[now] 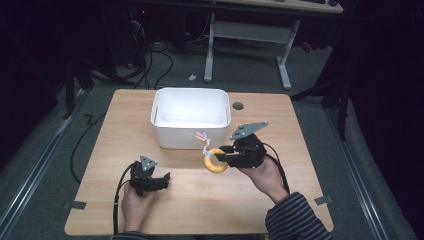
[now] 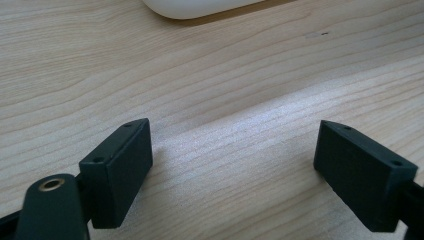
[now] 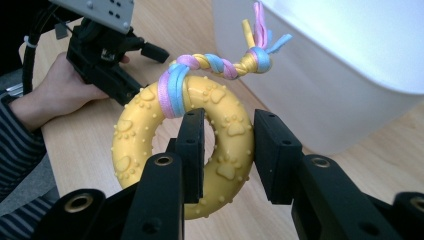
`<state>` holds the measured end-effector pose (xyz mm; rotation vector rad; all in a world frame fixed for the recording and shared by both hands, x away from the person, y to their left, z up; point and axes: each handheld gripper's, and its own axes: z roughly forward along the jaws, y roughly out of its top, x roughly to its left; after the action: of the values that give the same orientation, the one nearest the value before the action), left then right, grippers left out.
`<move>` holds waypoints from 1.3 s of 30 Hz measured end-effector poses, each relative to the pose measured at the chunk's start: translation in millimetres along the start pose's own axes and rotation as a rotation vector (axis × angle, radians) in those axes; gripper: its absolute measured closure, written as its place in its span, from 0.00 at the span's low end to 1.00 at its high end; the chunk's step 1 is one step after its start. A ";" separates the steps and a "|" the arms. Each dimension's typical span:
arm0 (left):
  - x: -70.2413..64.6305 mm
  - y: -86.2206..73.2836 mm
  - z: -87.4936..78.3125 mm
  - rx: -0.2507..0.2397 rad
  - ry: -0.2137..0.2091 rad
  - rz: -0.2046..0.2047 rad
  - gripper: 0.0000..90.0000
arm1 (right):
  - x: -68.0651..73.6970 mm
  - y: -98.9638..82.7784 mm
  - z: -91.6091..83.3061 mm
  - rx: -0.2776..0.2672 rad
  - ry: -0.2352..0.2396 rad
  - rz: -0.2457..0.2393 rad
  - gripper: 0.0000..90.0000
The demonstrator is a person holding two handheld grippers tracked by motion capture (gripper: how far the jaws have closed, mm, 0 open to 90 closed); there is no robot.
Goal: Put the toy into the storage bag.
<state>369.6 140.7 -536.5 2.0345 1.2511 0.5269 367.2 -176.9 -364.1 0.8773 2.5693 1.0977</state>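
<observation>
My right gripper [image 1: 223,156] clamps the yellow rubber ring toy with braided pastel rope [image 1: 216,161], raised beside the white plastic bin [image 1: 191,117]. My left gripper [image 1: 161,180] rests low on the table, jaws wide.

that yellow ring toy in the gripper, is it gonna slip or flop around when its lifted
The yellow ring toy probably holds its shape: the right gripper clamps one side and the ring keeps round. Its raised bumps and paw prints likely help the pads grip. The braided rope tied to it looks soft, so that tail may swing.

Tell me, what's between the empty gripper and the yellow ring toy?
Just bare wooden table, seen from the high view, between the left gripper and the yellow ring toy.
</observation>
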 end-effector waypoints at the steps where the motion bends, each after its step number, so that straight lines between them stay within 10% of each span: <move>1: 0.0 0.0 0.0 0.000 0.000 0.000 0.18 | 0.0 0.0 0.0 0.000 0.000 0.000 0.75; 39: 0.2 0.0 -0.1 0.002 -0.001 0.002 0.18 | -56.3 91.4 21.4 0.030 -0.076 0.011 0.78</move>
<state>369.6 140.8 -536.4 2.0373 1.2499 0.5251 461.2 -148.3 -315.8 0.9230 2.5274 1.0112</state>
